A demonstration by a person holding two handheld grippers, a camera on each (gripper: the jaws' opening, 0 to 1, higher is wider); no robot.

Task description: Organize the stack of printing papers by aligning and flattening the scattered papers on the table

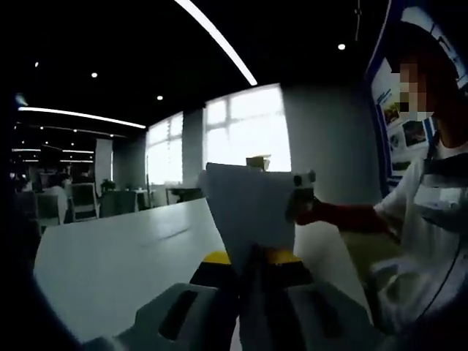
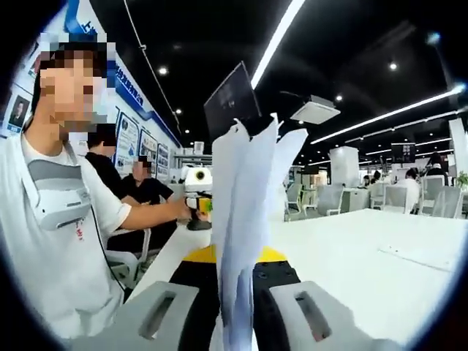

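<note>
White table (image 1: 110, 256) under dark ceiling (image 2: 351, 51); both tools clamp papers (image 2: 241, 219)

**Open office under a black ceiling**

A long white table (image 1: 110, 263) runs back toward bright windows (image 1: 245, 128) in a grey wall. Long light strips (image 2: 274, 44) and small spotlights cross the dark ceiling. Posters (image 2: 131, 142) line the side wall. Grey chairs (image 1: 84, 199) and further desks stand beyond the table's far edge.
</note>
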